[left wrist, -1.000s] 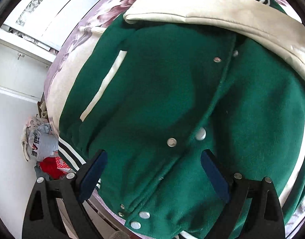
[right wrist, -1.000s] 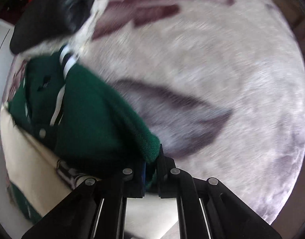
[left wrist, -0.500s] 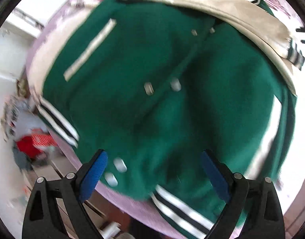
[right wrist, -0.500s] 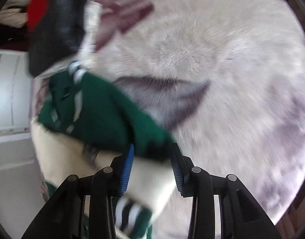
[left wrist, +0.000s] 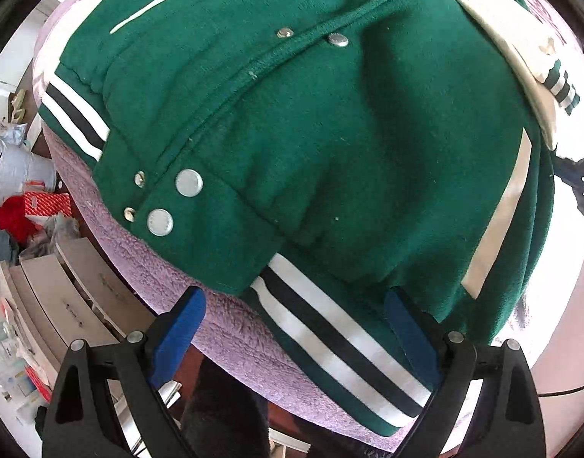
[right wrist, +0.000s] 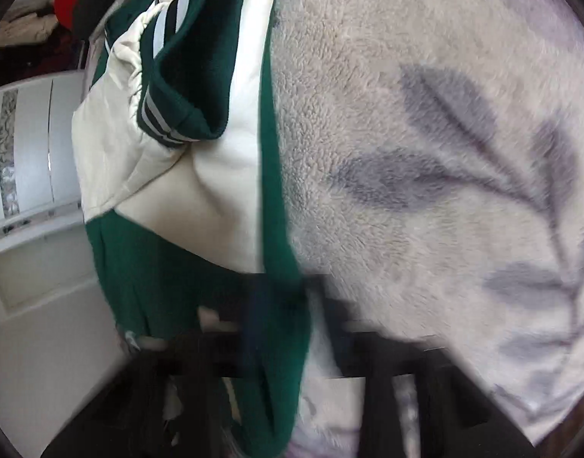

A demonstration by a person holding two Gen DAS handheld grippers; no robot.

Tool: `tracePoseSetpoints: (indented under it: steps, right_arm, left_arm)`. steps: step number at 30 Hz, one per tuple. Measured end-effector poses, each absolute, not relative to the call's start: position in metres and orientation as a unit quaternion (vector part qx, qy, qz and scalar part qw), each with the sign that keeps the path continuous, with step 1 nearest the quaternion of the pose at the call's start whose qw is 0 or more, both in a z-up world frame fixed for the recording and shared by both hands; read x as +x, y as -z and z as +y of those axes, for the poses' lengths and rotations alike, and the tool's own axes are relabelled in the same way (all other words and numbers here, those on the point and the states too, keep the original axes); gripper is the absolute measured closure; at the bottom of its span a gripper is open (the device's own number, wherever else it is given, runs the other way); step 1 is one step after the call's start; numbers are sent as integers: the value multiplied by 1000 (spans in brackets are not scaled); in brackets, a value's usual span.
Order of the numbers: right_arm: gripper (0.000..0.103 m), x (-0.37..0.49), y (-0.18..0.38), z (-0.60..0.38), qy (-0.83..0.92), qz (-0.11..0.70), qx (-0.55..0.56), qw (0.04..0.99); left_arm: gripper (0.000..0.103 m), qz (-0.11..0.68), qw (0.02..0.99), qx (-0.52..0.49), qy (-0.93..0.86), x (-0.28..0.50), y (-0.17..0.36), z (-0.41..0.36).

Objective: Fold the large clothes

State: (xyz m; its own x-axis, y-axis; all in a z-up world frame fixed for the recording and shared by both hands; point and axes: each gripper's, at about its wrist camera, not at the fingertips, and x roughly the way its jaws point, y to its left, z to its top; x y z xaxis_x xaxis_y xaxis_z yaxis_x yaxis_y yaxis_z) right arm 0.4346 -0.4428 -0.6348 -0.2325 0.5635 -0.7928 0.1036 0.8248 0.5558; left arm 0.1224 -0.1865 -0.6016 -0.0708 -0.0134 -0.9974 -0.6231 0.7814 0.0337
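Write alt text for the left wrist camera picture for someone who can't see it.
A green snap-button varsity jacket with cream sleeves and a striped black-and-white hem lies spread on a fuzzy pale purple blanket. The open left gripper, black with blue pads, hangs over the jacket's hem, holding nothing. Cluttered white drawers show at the left edge.

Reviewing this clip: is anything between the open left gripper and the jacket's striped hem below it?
Nothing visible. The left gripper stands open right over the striped hem of the green jacket, with only the fleece blanket under it. The right gripper is blurred, its jaws having just closed on green fabric.
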Motion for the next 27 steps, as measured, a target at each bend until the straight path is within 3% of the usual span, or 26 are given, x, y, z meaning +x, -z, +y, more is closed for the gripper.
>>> tracePoseSetpoints:
  steps: [2,4,7,11,12,14,15,16,17,18,20,27]
  right_arm:
    - [103,433,628,-448,-144,749,198,616]
    - [103,434,619,-475,-75,732,172,655]
    - [103,436,637,-517,-88,751,270,596]
    - [98,432,616,-505,-170,759,244,579]
    - [93,430,614,-500,-181,762,242,573]
    - [59,427,610,-491,-193,760,237,573]
    - [56,421,613,-482,-190,761,235,574]
    - [55,421,616,-478,-191,762,238,571]
    - [55,417,619,-477,-191,764,245,565]
    - [55,419,620,-482,-189,764,247,565]
    - [55,413,619,-486,-185,763,248,568]
    - [55,425,624,-449,-176,754,232,589]
  left_arm:
    - [8,689,644,-230,-241,120,599,-189]
    - [8,686,643,-239,-243,111,597,-183]
    - [8,673,639,-287,-238,101,598,-178]
    - [8,614,636,-427,-187,85,611,-163]
    - [16,595,630,-469,-174,82,619,-160]
    - [36,578,626,-489,-188,78,631,-155]
    - [54,575,626,-489,-196,77,636,-154]
    - [60,567,629,-493,-198,76,638,-152]
    - [79,556,637,-496,-196,75,636,-151]
    - [92,546,650,-490,-197,75,629,-153]
    - [102,534,673,-471,-198,75,612,-158]
    - [103,520,681,-468,-215,53,594,-151]
